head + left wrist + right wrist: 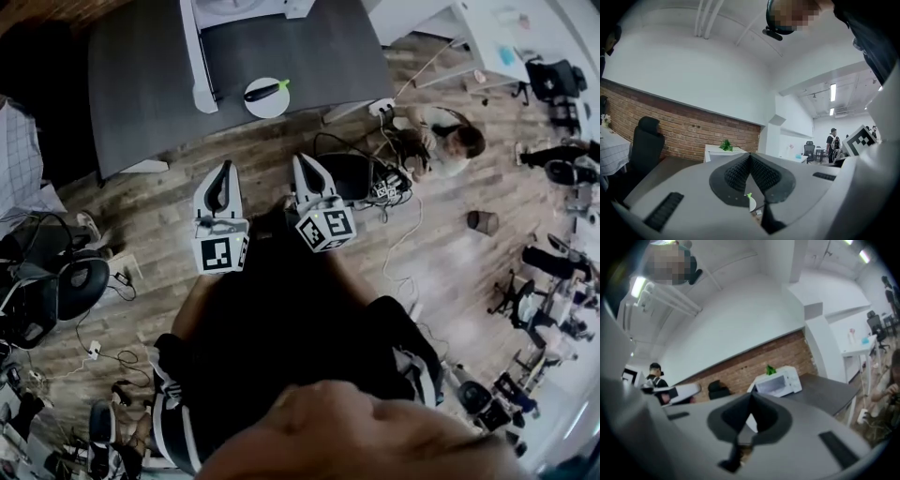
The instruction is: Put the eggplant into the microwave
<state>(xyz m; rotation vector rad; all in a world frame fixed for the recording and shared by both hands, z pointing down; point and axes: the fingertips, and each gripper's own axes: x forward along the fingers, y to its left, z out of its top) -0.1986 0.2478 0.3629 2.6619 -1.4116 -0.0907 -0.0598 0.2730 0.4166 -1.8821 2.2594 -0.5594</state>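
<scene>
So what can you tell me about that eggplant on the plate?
The eggplant is long and dark, nearly black, with a bright green stem at its right end in the head view. It lies flat across a round white plate near the front edge of the grey table. Only the plate touches it.

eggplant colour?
Eggplant: dark, near black, with a green stem. Shows best in the head view.

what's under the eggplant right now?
A round white plate, which sits on the gray table. The eggplant covers the plate's middle, so that patch can't be seen.
</scene>
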